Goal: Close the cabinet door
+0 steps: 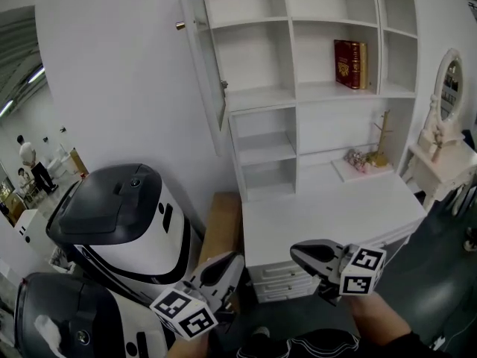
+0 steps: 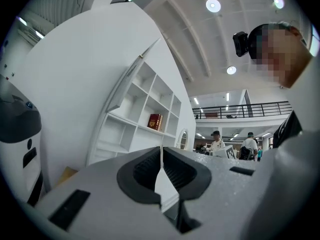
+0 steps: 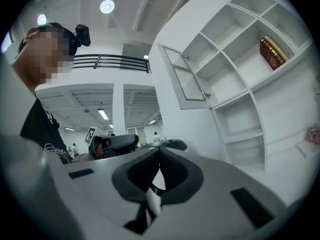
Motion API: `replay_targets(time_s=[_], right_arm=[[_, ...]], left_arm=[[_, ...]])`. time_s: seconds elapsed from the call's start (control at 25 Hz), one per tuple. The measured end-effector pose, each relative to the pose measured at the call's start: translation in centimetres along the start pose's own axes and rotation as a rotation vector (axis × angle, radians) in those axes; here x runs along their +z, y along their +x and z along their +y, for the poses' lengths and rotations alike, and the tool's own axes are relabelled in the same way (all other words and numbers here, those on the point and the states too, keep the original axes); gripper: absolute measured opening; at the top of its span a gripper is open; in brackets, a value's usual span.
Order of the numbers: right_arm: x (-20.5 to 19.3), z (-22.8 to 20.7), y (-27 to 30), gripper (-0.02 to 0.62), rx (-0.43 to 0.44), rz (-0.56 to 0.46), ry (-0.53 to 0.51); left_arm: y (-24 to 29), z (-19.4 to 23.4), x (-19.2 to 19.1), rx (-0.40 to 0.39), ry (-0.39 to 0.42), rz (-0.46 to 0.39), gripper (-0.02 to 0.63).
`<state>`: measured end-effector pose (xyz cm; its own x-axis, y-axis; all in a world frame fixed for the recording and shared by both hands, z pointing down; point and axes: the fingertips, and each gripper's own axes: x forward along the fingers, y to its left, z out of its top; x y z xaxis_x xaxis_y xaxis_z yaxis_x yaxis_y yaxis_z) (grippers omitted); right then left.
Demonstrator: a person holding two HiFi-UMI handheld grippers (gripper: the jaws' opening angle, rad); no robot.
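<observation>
Evidently the approach is in hand: the white framed cabinet door point(image 1: 206, 66) hangs open at the white shelf unit's point(image 1: 320, 92) upper left, well above the left claw point(image 1: 229, 265) and right claw point(image 1: 299, 252), both clenched empty. Next, one must push it shut.

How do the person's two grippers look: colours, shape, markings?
Both look alike. The left claw and the right claw have dark grey ribbed pads set in pale grey bodies. Each carries a white cube with black square markers. The person wears a black shirt.
</observation>
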<state>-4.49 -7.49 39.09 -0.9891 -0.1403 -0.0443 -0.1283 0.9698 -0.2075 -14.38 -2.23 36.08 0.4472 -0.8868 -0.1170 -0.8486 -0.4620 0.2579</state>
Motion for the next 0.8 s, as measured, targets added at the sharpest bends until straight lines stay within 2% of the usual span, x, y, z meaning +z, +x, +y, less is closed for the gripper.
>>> replay_targets(time_s=[0.2,0.44,0.8], right_arm=[[1.4,-3.7,3.2,0.006,-0.052,0.005,0.003],[4.5,-7.2,6.8,0.006,-0.101,-0.009,-0.053],[6.9,-9.7,9.4,0.006,-0.18,-0.021,-0.109]], left_arm=[[2.0,6.1,4.2,0.021,0.027,-0.048,0.006],[5.0,11.2,11.2,-0.035,0.113,-0.11,0.008],[7.9,13.7,23.6,-0.219,0.147,-0.266,0.021]])
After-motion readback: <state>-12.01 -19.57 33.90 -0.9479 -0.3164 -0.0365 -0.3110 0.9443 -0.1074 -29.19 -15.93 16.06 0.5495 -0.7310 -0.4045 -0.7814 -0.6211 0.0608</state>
